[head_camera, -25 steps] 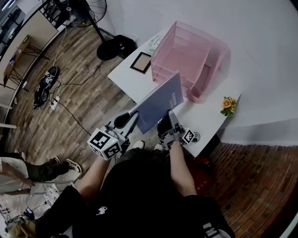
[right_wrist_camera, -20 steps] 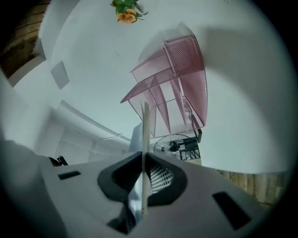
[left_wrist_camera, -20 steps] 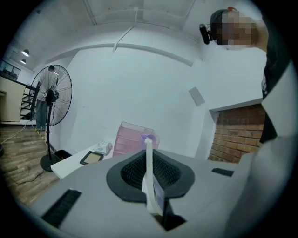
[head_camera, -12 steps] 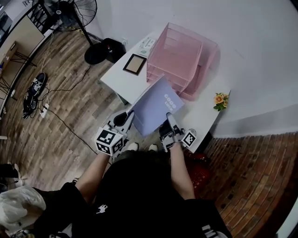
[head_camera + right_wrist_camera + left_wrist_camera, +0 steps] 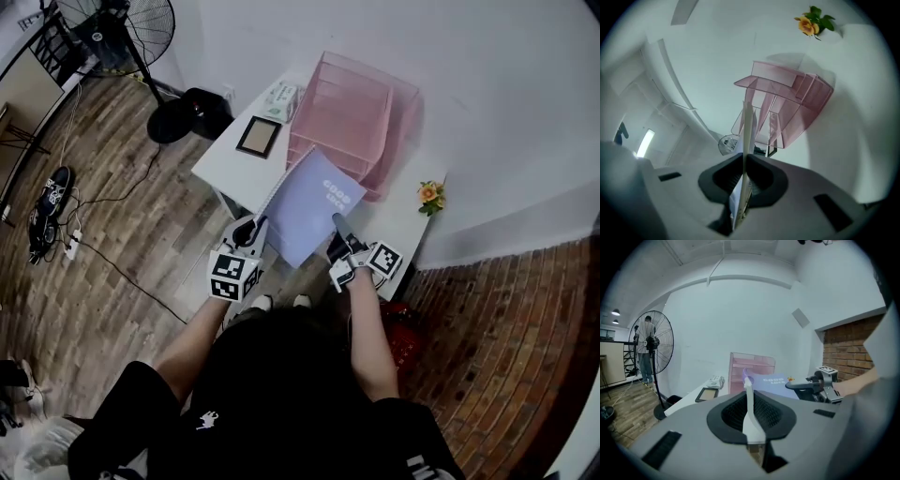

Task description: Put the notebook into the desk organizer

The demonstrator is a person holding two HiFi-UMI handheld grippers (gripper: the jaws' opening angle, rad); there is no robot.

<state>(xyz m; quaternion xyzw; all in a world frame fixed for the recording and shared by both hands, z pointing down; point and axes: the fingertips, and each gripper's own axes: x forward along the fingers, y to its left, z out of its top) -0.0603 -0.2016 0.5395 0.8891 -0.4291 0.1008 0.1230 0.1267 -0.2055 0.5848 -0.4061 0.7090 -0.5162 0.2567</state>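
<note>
The lavender spiral notebook (image 5: 314, 206) hangs over the white table's near edge, in front of the pink desk organizer (image 5: 352, 112). My left gripper (image 5: 251, 232) is shut on its near left corner. My right gripper (image 5: 336, 239) is shut on its near right edge. In the left gripper view the jaws pinch the thin edge of the notebook (image 5: 749, 399), with its cover (image 5: 771, 380), the organizer (image 5: 752, 365) and the right gripper (image 5: 813, 385) beyond. In the right gripper view the notebook (image 5: 746, 136) stands edge-on between the shut jaws, pointing at the organizer (image 5: 787, 108).
A small picture frame (image 5: 258, 136) and a tissue pack (image 5: 279, 97) lie on the table (image 5: 225, 169) left of the organizer. An orange flower (image 5: 429, 194) sits at the right end by the wall. A standing fan (image 5: 112, 28) is on the wooden floor at the left.
The notebook has tipped from a steep tilt to lie flatter, cover up, and both grippers have carried it nearer the organizer. The head view has shifted with them.
</note>
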